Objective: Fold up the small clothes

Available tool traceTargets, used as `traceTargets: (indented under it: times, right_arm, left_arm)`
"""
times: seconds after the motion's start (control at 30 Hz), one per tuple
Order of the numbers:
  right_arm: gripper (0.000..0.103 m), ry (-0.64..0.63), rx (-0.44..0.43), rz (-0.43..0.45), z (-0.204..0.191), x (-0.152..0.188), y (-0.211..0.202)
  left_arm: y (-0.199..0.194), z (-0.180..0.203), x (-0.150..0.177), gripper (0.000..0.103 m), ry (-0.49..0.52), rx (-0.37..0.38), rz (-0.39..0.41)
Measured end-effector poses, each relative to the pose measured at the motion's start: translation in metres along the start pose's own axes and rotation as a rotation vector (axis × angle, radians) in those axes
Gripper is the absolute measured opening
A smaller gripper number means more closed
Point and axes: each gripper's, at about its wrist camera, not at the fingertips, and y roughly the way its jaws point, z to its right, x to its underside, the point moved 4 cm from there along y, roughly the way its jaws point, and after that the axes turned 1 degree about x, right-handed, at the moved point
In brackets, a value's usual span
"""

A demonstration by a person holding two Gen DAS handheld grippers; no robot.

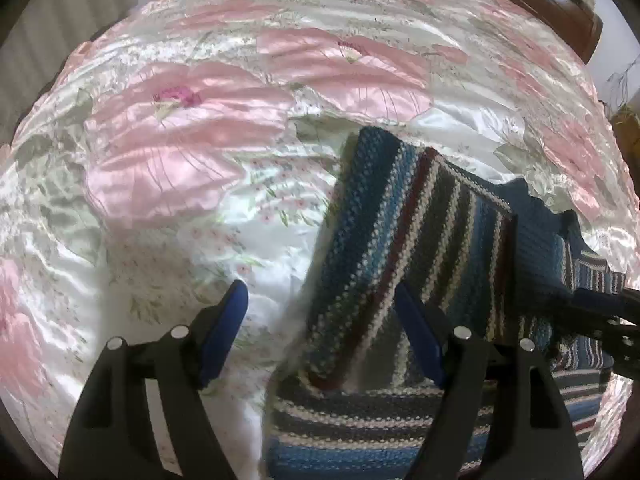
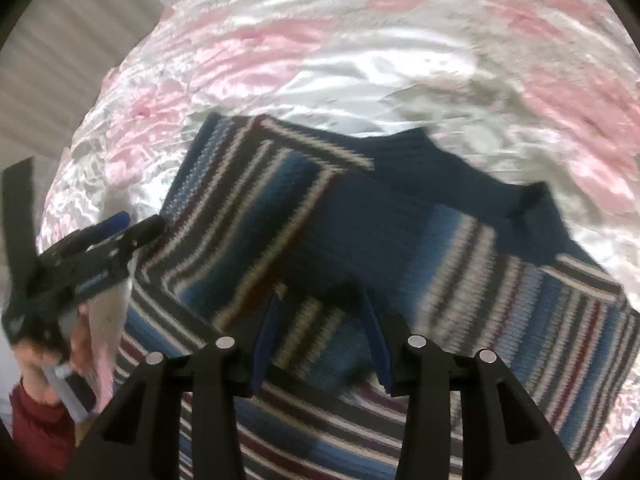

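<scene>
Right wrist view motion-blurred; knit detail smeared. Sweater (image 1: 404, 240) lower edge cut off by frame bottom in both views; one sleeve folded across body.

Surface: glossy satin bedspread (image 1: 180, 152), pink flowers on white, wrinkled. Wooden headboard (image 1: 560, 8) upper right; pale curtain (image 2: 72, 40) upper left.

Count: one striped blue knit sweater, lower centre-right; two grippers.

Left gripper (image 1: 320, 316): fingers spread wide, grasping nothing. Right gripper (image 2: 320, 328): fingers parted, above sweater, grasping nothing. Hand (image 2: 52, 356), red sleeve, lower left.
</scene>
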Motion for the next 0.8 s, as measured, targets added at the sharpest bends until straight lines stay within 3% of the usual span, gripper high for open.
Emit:
traceTargets:
  times: [0.1,0.27,0.37,0.43,0.5,0.57,0.73,0.8]
  right_arm:
    - [0.058,0.014,0.045,-0.039,-0.008,-0.007,0.021]
    - [0.058,-0.003,0.156,-0.089,-0.01,-0.006,0.054]
    - [0.04,-0.053,0.222,-0.073,-0.01,-0.001,0.056]
    - [0.015,-0.036,0.192,-0.052,-0.004,0.003,0.047]
    - [0.01,0.042,0.077,-0.026,0.013,0.008,0.03]
    - [0.01,0.098,-0.041,0.035,0.031,0.016,0.006]
    - [0.01,0.19,-0.167,0.156,0.085,0.052,-0.051]
    - [0.01,0.225,-0.176,0.196,0.108,0.06,-0.071]
  left_arm:
    - [0.001,-0.005,-0.001,0.075,-0.013,-0.003,-0.005]
    - [0.007,-0.011,0.004,0.075,-0.04,0.011,-0.023]
    - [0.01,-0.014,0.007,0.076,-0.044,0.01,-0.038]
    - [0.01,-0.014,0.009,0.076,-0.05,0.013,-0.042]
    - [0.01,-0.013,0.012,0.076,-0.055,0.02,-0.043]
    - [0.009,-0.011,0.013,0.076,-0.054,0.023,-0.043]
    - [0.01,0.006,0.02,0.077,-0.024,0.019,-0.037]
    - [0.01,0.012,0.022,0.077,-0.01,0.009,-0.033]
